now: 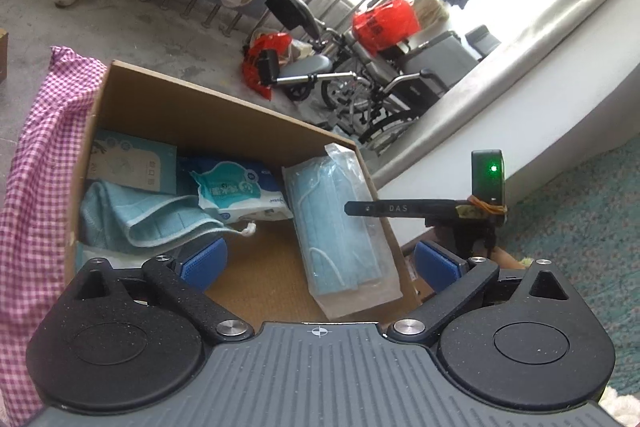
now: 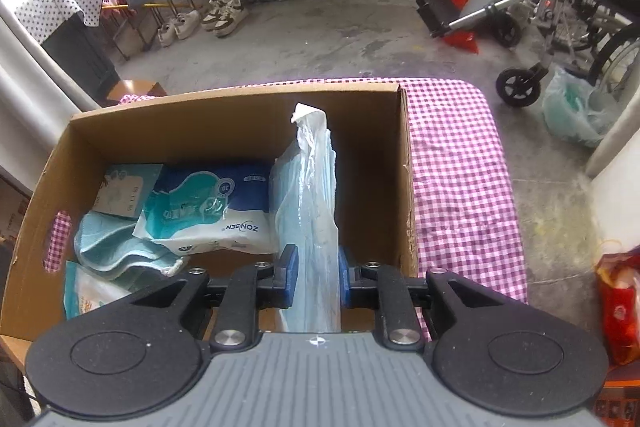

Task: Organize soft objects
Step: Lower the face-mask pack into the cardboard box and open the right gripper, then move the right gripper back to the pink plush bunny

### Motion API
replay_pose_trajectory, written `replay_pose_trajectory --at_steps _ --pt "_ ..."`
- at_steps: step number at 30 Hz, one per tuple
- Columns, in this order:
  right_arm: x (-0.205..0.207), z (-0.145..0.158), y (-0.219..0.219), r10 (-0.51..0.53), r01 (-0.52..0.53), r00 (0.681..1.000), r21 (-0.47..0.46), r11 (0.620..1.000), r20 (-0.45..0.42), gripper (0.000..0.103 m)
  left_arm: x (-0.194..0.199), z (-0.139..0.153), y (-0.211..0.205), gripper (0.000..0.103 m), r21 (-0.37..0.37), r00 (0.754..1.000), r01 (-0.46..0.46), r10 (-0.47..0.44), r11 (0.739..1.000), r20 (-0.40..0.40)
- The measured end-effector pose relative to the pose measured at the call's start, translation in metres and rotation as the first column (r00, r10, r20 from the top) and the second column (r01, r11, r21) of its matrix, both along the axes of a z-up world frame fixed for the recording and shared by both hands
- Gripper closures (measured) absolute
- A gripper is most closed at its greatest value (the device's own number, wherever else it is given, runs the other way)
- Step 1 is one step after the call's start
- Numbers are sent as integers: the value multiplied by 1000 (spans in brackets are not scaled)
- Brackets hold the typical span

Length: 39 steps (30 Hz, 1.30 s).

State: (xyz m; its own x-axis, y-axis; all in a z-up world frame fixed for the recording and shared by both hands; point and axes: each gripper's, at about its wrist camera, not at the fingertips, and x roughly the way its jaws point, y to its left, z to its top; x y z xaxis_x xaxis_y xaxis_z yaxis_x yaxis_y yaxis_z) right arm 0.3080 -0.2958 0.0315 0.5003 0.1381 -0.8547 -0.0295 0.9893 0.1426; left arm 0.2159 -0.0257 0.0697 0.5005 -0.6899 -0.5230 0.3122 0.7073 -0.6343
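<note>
Cardboard box [image 2: 240, 115] on checked cloth [image 2: 460, 167] – towel [image 2: 120, 247], wipes pack [image 2: 216, 211] inside. Mask pack [image 2: 312, 227] upright in box, between right gripper [image 2: 313, 277] pads, narrow gap, contact unclear. Left gripper [image 1: 320, 261] wide open, empty.

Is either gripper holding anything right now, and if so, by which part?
The left gripper is open and empty. The right gripper has the mask pack's near end between its pads; whether they press it can't be told.

Left gripper [image 1: 320, 259] wide; right gripper [image 2: 313, 269] narrow.
</note>
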Motion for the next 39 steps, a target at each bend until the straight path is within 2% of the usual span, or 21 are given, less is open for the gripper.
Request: replay_pose_trajectory --at_steps 2,7,9,12,17,21,24,27,30,32,39 --pt "0 4 4 0 1 1000 -42 999 16 57 -14 1 12 2 -7 1000 -19 19 1000 20" --pt "-5 23 16 7 12 994 -176 984 106 58 -43 -2 37 2 -25 997 -58 60 998 57" --pt "-9 29 20 15 12 991 -203 979 134 59 -51 -4 44 2 -19 995 -71 72 997 71" --pt "-11 27 30 45 -22 993 -214 977 105 64 -58 -9 50 2 -20 993 -86 87 996 82" --pt "-7 1 48 63 -58 998 -242 968 13 65 -67 -21 57 1 -16 994 -77 78 997 77" --pt "-5 -13 54 51 -56 998 -220 974 -28 65 -77 -31 59 1 4 994 -73 73 997 79" --pt "-13 -8 61 57 -59 998 -178 982 -16 63 -83 -35 57 1 34 994 -77 74 996 81" --pt "-33 9 68 77 -74 997 -92 993 31 57 -89 -35 54 1 86 992 -87 78 993 97" --pt "-56 30 78 86 -84 994 -27 996 74 46 -98 -35 50 1 129 990 -90 74 988 123" --pt "-74 47 86 95 -94 990 -13 995 108 37 -105 -33 48 1 148 987 -88 66 985 145" --pt "-140 102 119 144 -148 961 -1 989 238 19 -121 -23 34 0 237 973 -70 14 969 229"
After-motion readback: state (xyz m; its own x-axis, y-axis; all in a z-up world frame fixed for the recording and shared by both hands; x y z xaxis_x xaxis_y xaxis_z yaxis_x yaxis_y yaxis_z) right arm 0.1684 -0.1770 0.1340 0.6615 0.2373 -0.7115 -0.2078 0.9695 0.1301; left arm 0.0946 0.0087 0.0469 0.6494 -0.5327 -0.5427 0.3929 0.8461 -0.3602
